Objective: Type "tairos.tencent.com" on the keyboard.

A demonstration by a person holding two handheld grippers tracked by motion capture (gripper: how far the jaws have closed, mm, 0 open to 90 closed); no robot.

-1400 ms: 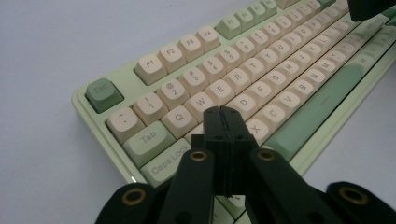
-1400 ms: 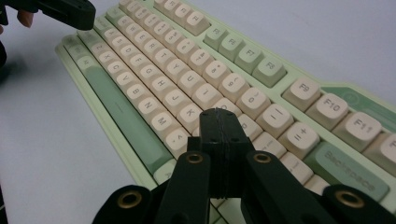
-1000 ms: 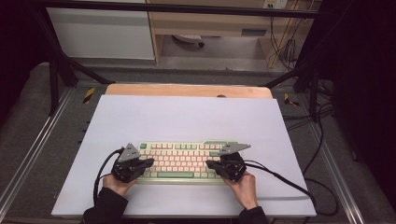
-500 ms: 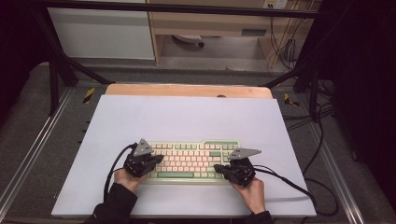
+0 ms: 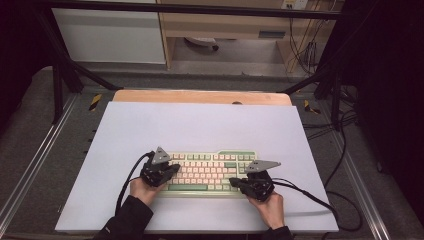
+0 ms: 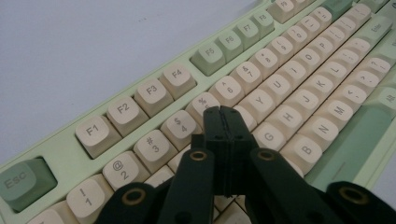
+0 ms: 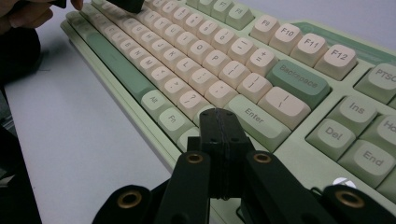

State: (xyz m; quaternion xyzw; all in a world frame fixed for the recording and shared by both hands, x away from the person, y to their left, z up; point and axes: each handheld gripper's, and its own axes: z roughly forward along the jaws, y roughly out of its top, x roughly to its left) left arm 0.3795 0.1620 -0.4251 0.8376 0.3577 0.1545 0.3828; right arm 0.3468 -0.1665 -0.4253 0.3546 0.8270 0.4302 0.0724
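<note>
Keyboard (image 5: 207, 172) near front edge of white board (image 5: 200, 125), centred. My left gripper (image 6: 223, 112) jaws pressed together, tip over number row near 5; right gripper (image 7: 219, 116) jaws together by Enter. I'd dip straight down, one key at a time, avoid neighbours

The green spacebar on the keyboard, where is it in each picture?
High view: spacebar on the keyboard's near edge, between both grippers.
Left gripper view: spacebar at right, under the B, N and M keys.
Right gripper view: spacebar upper left, before the Alt key.
Shared landmark: the bottom letter row beside it.
</note>
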